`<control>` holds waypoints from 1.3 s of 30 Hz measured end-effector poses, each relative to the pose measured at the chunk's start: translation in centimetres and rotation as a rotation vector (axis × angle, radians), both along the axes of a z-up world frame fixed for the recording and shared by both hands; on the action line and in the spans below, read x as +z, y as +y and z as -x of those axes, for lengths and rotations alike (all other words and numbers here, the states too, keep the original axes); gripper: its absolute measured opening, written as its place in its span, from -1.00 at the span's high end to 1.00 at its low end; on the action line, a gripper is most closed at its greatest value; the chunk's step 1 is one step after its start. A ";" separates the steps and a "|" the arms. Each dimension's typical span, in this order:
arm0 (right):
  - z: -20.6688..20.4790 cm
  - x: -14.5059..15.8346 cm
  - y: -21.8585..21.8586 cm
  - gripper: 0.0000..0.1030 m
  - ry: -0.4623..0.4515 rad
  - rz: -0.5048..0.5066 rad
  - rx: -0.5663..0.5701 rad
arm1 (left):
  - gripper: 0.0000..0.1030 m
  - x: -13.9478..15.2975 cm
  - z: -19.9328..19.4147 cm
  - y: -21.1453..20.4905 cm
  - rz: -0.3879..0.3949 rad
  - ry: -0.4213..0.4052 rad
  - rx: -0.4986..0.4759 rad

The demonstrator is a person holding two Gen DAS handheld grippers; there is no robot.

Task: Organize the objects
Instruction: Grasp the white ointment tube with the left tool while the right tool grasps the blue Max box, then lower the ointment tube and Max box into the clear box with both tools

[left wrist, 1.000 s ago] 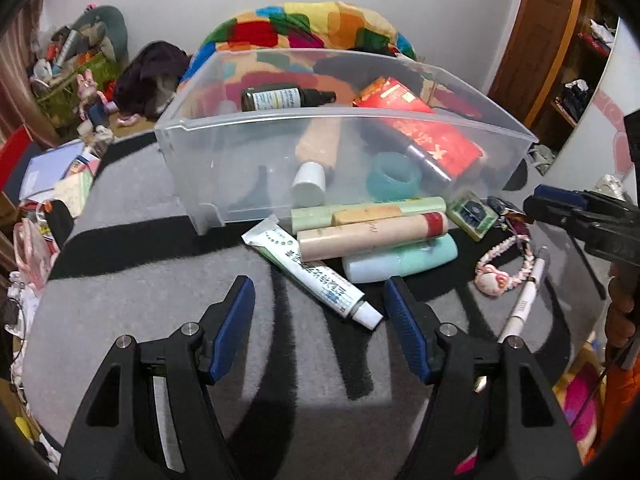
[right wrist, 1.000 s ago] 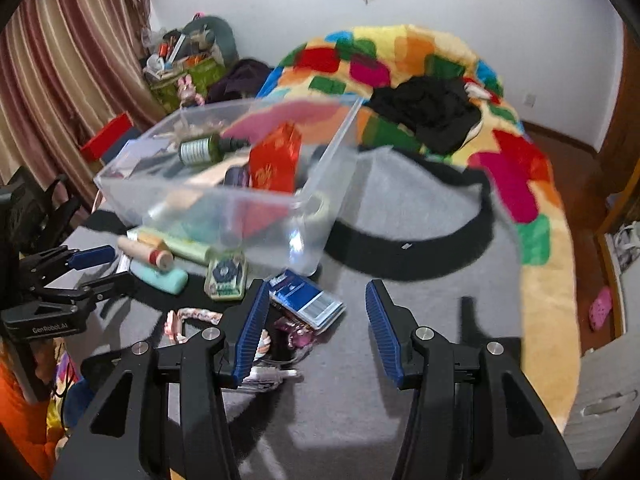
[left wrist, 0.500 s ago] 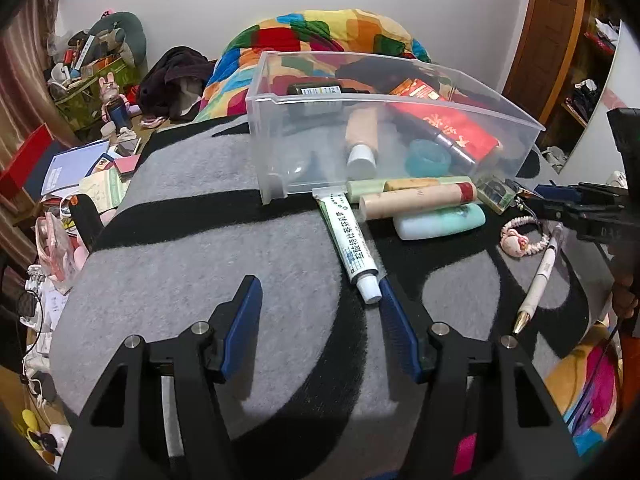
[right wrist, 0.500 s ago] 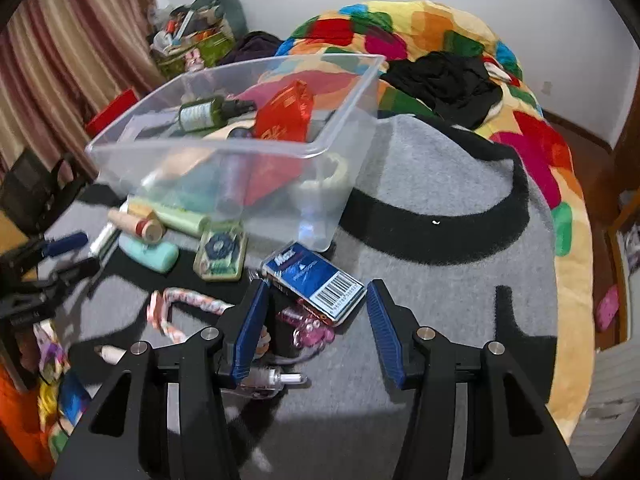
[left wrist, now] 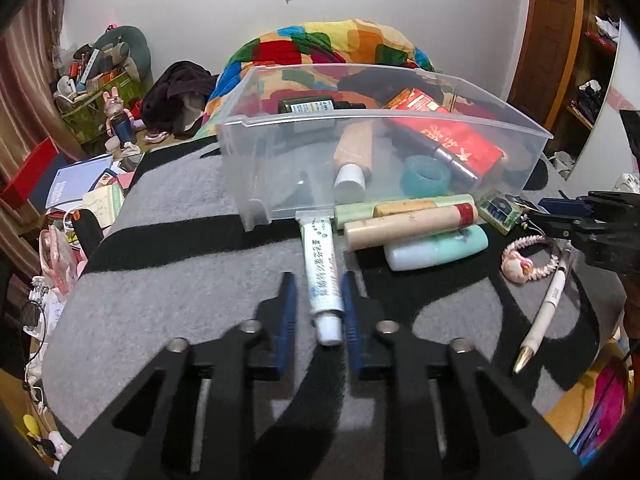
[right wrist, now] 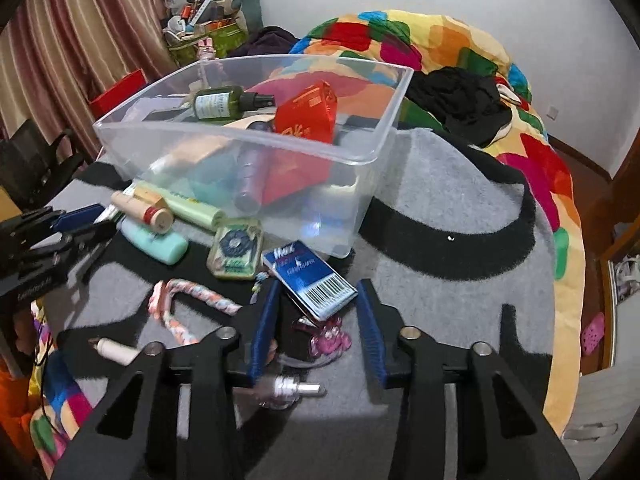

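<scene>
With my left gripper (left wrist: pixel 316 312) closed as tight as it goes around the cap end of the white squeeze tube with green print (left wrist: pixel 322 276), which lies on the grey and black rug (left wrist: pixel 180 280) just in front of the clear plastic bin (left wrist: pixel 280 168), I judge the pick-up step is in hand and the next move calls for lifting the tube over the bin's near wall. My right gripper (right wrist: pixel 316 320) is closing, its blue pads either side of the flat blue carton with a barcode (right wrist: pixel 310 280) but not yet pressing it, so it holds nothing
</scene>
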State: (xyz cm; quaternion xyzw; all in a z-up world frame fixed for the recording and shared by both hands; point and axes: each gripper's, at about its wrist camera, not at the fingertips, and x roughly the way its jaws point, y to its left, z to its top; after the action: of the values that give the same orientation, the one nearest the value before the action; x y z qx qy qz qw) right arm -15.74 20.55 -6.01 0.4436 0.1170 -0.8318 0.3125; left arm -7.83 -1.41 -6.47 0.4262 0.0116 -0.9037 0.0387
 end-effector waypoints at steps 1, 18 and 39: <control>-0.3 0.1 0.1 0.46 0.001 0.005 0.004 | 0.72 0.0 -0.2 -0.2 0.002 0.001 0.002; -4.6 3.3 0.3 -0.19 0.044 0.079 0.104 | 0.72 0.7 -4.3 -1.9 -0.029 0.036 0.017; -3.4 1.8 -2.0 0.52 0.083 -0.021 0.105 | 0.72 6.9 -3.1 -2.0 -0.059 0.207 0.005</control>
State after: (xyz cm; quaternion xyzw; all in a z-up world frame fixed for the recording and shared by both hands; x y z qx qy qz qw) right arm -12.33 18.53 -4.17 0.4051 0.1617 -0.8307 0.3459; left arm -4.73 -3.41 0.43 0.3314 0.0433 -0.9421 0.0268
